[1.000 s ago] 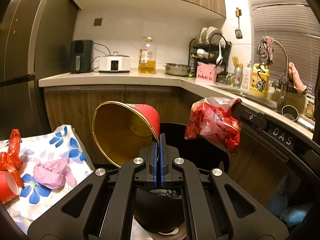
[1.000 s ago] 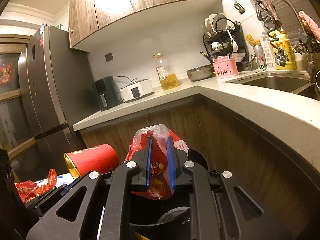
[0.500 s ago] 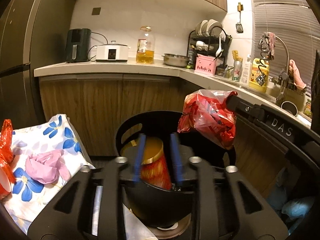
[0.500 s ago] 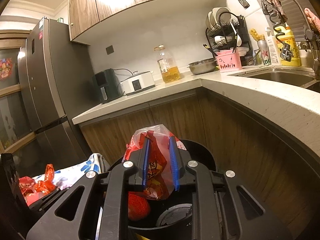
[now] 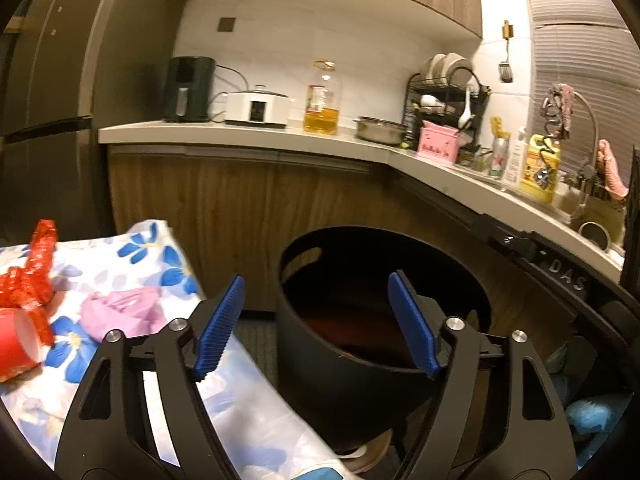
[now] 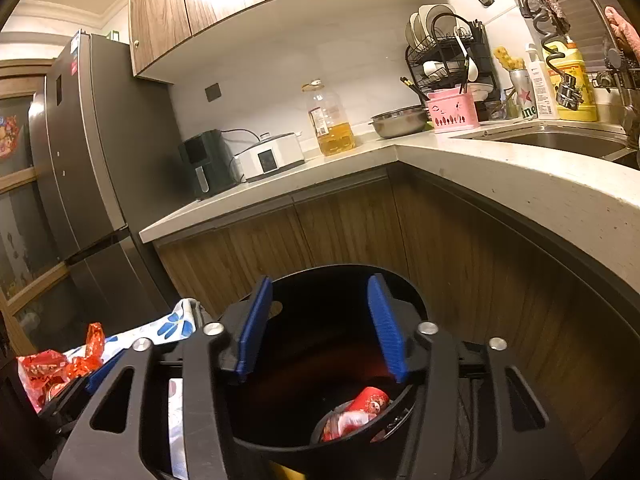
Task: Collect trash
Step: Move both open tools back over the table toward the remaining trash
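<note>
Both over the black bin (image 5: 352,384): left hand-held gripper (image 5: 316,328) opening, blue pads wide apart with nothing between them; right hand-held gripper (image 6: 318,328) also opening, pads parted and empty above the bin's mouth (image 6: 344,276). Down inside the bin, below and ahead of the right pads, a red printed cup (image 6: 370,400) lying on its side against crumpled red-and-clear wrapping (image 6: 340,424); from the left view only a dim reddish shape in the bin's depth. Left of the bin, on the flower-patterned tabletop (image 5: 168,276), three pieces of trash: one shiny red foil wrapper (image 5: 34,276) near the far left edge, one red cup (image 5: 18,344) lying just below it at the left edge, one crumpled pink paper ball (image 5: 120,312) nearer the left pad (image 5: 222,324), apart from it. One bin, two cups counted in all.
</note>
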Motion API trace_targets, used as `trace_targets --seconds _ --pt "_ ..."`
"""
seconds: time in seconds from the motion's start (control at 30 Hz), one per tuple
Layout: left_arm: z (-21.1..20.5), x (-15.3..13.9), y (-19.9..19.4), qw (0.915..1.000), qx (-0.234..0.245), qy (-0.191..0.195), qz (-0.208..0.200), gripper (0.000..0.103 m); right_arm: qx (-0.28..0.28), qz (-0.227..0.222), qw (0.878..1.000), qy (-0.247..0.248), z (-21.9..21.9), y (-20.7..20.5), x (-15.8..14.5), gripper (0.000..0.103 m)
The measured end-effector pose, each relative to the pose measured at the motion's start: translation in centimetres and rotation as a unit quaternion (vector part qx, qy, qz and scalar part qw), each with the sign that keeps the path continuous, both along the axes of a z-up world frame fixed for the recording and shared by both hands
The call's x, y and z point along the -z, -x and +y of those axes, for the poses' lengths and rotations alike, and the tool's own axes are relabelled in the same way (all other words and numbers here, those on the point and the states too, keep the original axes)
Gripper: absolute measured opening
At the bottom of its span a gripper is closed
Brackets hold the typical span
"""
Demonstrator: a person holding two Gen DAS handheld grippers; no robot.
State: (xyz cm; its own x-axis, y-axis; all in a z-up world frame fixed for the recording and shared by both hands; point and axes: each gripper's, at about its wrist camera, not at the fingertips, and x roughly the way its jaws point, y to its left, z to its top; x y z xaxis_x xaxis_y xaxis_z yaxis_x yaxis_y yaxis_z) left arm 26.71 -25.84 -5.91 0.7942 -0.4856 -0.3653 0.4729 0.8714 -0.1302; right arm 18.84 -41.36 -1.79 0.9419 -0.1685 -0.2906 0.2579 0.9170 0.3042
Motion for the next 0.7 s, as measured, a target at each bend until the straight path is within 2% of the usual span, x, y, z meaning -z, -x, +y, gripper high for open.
trace_targets --seconds 0.2,0.43,0.7 --pt "1.5 -0.1 1.1 0.9993 -0.034 -0.012 -0.002 0.081 -0.007 0.000 1.000 0.004 1.0 1.1 -0.1 0.074" --pt "4.2 -0.2 2.9 0.9968 -0.079 -0.016 0.000 0.083 -0.015 0.002 1.000 0.014 2.3 2.7 -0.1 0.078" --pt "8.5 -0.6 6.6 0.9899 -0.138 -0.021 -0.024 0.083 -0.026 -0.006 0.999 0.030 4.7 5.0 -0.6 0.078"
